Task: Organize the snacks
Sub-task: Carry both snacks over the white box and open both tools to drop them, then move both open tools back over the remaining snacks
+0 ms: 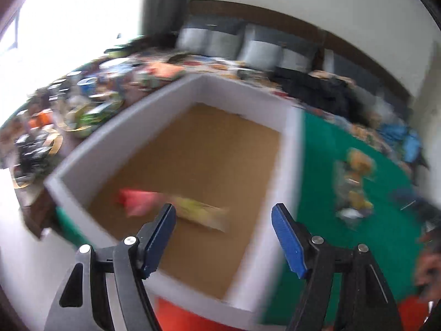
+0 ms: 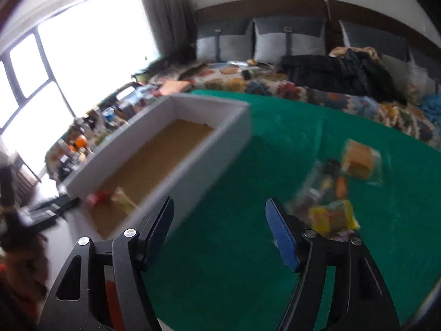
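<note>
A white-walled box (image 1: 82, 157) with a brown cardboard floor stands on a green cloth (image 1: 325, 165). Inside it lie a red snack pack (image 1: 135, 200) and a yellow one (image 1: 201, 213), both blurred. My left gripper (image 1: 223, 222) hovers above the box's near end, open, with nothing between its fingers. In the right wrist view the box (image 2: 220, 135) sits to the left, the red pack (image 2: 96, 197) in its near corner. My right gripper (image 2: 219, 220) is open over bare green cloth (image 2: 226, 193). A heap of wrapped snacks (image 2: 336, 190) lies to its right, also seen as loose snacks (image 1: 354, 182).
A bed with a patterned cover (image 2: 303, 89), grey pillows (image 2: 286, 38) and a black garment (image 2: 339, 71) lies behind the cloth. A cluttered surface with many small items (image 1: 69, 115) stands left of the box, under a bright window (image 2: 55, 63). A hand (image 1: 428, 270) shows at the right edge.
</note>
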A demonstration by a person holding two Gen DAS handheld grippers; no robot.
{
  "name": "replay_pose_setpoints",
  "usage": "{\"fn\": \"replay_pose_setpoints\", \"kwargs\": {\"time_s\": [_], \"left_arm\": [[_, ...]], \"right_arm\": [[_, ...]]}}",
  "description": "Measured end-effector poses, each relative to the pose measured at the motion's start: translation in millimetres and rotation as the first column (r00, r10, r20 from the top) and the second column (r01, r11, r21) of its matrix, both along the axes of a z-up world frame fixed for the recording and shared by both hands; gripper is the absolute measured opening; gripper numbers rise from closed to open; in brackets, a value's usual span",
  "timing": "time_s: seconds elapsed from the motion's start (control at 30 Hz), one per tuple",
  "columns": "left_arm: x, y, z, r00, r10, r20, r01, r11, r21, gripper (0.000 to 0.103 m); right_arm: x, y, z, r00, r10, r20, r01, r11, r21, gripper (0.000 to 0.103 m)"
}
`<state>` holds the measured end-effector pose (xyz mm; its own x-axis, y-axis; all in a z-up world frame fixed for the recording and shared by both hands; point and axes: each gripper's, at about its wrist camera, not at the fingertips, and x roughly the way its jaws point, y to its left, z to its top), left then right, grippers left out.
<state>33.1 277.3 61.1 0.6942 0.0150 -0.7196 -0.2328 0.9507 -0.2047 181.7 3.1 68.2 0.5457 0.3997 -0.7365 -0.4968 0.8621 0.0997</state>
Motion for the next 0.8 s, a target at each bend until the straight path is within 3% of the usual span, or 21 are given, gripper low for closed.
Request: {"fn": "replay_pose_setpoints", "kwargs": {"time_s": [0.13,0.23,0.33,0.43,0.47,0.57,0.8], "left_arm": [[4.9,-79.8,-2.0,0.983,-0.183,0.023,0.184,0.980,-0.073,0.081],[22.5,-139.0,-30.6,0.955,-0.294,-0.028,0.289,0.949,-0.130,0.081],[42.0,-185.8,-76.4,0.940,-0.323,-0.113,0.310,0.944,-0.115,0.081],[59.7,-217.6,-109.3,0.931,-0.331,-0.154,0.323,0.943,-0.077,0.081],[64.8,-224.4,-117.2,0.931,-0.327,-0.164,0.325,0.945,-0.043,0.081],[75.5,-235.9,-132.0,0.931,-0.316,-0.183,0.328,0.944,0.038,0.081],[77.3,-240.6,-146.5,0.934,-0.303,-0.188,0.332,0.932,0.149,0.083]], "right_arm": [[-20.0,-97.3,-84.8,0.992,-0.126,0.000,0.122,0.963,-0.239,0.072],[-39.9,-164.7,-121.6,0.973,-0.230,-0.008,0.219,0.934,-0.283,0.072],[-56.3,-218.5,-138.4,0.937,-0.348,0.003,0.336,0.903,-0.266,0.072],[-46.2,-242.3,-134.3,0.903,-0.428,-0.046,0.413,0.892,-0.182,0.072],[-44.2,-244.5,-129.3,0.900,-0.435,-0.023,0.426,0.890,-0.161,0.072],[-40.5,-239.4,-126.3,0.905,-0.424,0.026,0.421,0.887,-0.192,0.072],[-48.4,-224.9,-139.5,0.920,-0.391,-0.002,0.383,0.904,-0.192,0.072]]}}
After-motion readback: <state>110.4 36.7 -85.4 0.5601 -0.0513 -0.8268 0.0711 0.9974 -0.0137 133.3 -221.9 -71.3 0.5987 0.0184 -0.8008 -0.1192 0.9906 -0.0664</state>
